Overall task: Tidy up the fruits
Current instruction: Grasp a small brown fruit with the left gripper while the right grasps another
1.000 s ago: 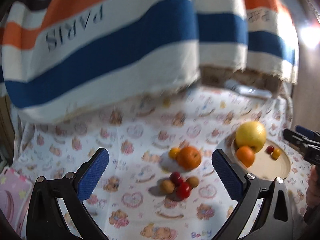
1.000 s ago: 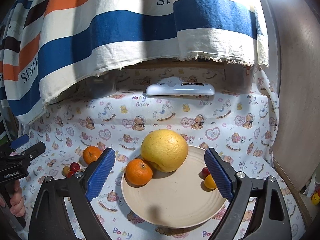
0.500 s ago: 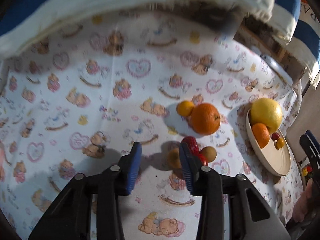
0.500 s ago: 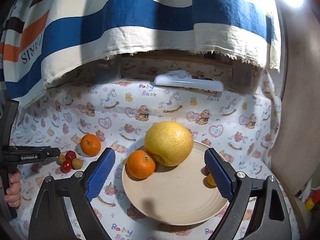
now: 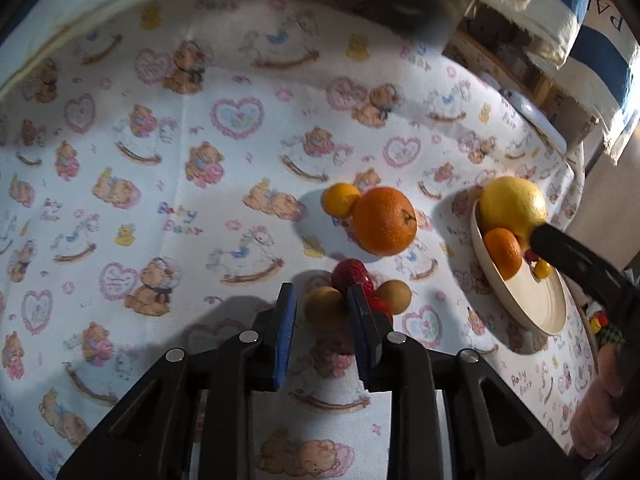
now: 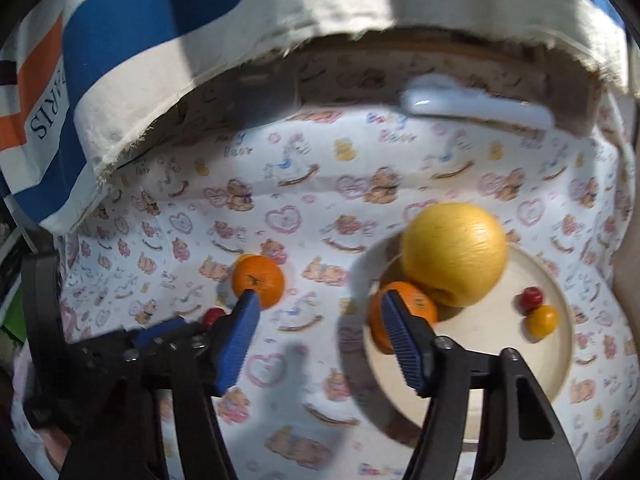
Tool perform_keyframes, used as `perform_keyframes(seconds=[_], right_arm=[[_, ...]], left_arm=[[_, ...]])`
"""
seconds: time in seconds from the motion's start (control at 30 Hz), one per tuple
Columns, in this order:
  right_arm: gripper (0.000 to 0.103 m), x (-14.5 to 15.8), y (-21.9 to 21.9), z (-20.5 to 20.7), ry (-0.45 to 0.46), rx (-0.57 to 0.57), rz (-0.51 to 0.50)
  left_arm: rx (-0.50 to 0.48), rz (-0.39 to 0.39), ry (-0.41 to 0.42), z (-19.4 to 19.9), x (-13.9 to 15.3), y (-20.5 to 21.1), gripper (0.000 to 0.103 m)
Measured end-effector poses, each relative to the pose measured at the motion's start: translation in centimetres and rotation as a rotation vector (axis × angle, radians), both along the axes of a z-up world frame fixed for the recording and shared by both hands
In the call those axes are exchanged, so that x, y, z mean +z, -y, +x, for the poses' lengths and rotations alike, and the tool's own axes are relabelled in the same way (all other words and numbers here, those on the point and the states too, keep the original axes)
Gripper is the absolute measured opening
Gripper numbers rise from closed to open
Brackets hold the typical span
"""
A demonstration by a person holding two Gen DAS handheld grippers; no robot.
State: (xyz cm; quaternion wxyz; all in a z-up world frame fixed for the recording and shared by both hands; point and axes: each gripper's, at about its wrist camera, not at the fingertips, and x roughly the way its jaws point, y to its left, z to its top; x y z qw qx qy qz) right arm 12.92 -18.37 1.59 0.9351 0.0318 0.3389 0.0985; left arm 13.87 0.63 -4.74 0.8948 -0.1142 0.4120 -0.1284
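In the left wrist view, my left gripper [image 5: 321, 292] is shut on a small yellow-brown fruit [image 5: 324, 312] lying on the bear-print cloth. A red fruit [image 5: 350, 274] and a brown one [image 5: 394, 296] sit close beside it. A big orange [image 5: 384, 220] and a small yellow fruit [image 5: 340, 199] lie just beyond. My right gripper [image 6: 319, 296] hangs over the cloth with its jaws closing and nothing between them. It is between that orange [image 6: 258, 280] and the cream plate [image 6: 500, 352]. The plate holds a large yellow citrus [image 6: 454, 254], a tangerine [image 6: 416, 308] and two tiny fruits [image 6: 536, 312].
A striped towel [image 6: 160, 40] hangs low over the back of the table. A white device [image 6: 476, 106] lies under its edge. A person's hand [image 5: 600, 412] holds the right gripper at the right side. A brown wall [image 6: 630, 280] rises past the plate.
My left gripper dropped toward the small fruits and its jaws went from wide to shut around the yellow-brown one. My right gripper swung left off the plate and its jaws narrowed.
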Motion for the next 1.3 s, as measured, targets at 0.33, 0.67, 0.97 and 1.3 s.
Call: perform_keyframes(seconds=[0.33,0.67,0.97,1.3], right_arm=[[0.047,-2.5,-1.9,2.3,-0.014,0.046,0.114],[0.036,-5.2,-3.0,3.0,-0.111,0.110,0.075],[0.029,-6.3,-4.1,2.6,-0.162,0.171,0.045],[0.028,-6.3,-4.2,2.0,-0.214,0.220,0.066]], left_arm=[[-0.020,0.008,-0.001,-0.4,-0.2,0.4,0.021],[0.109,-0.012,0.021,-0.5,0.1,-1.9,0.021],[0.080,0.043,0.009,-0.6,-0.4,-1.1,0.021],[0.061,0.052,-0.006,-0.2,-0.8,-0.6,0.021]])
